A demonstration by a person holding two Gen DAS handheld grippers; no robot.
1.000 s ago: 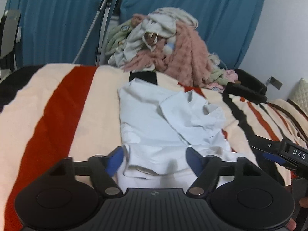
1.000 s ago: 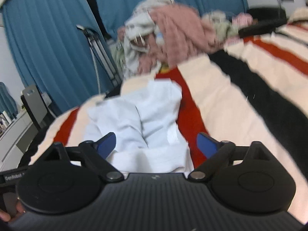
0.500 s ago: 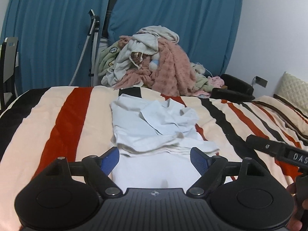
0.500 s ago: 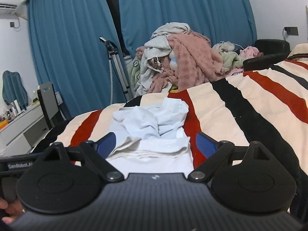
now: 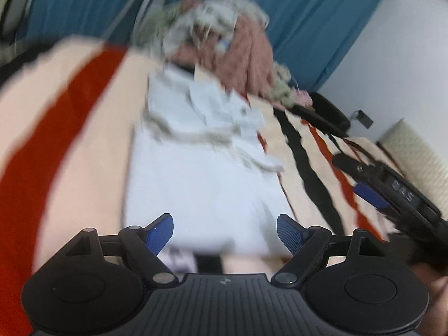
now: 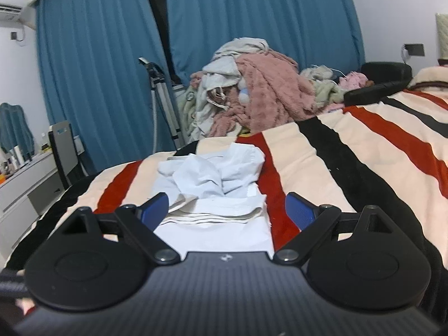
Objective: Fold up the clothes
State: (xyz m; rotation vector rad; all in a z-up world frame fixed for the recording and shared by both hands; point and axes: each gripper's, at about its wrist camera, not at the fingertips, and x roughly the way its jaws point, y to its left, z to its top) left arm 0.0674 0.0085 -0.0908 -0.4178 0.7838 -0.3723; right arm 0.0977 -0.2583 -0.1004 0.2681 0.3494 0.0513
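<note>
Striped bed (image 6: 322, 168) bears one white garment (image 6: 218, 173).

White garment (image 6: 215, 221); cream, red, black striped blanket (image 6: 350, 168); blue curtains (image 6: 252, 14).

"DAS" on right hand-held gripper (image 5: 403, 196)

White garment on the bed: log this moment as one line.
white garment: partly folded on striped blanket | left gripper: open, empty | right gripper: open, empty
</note>
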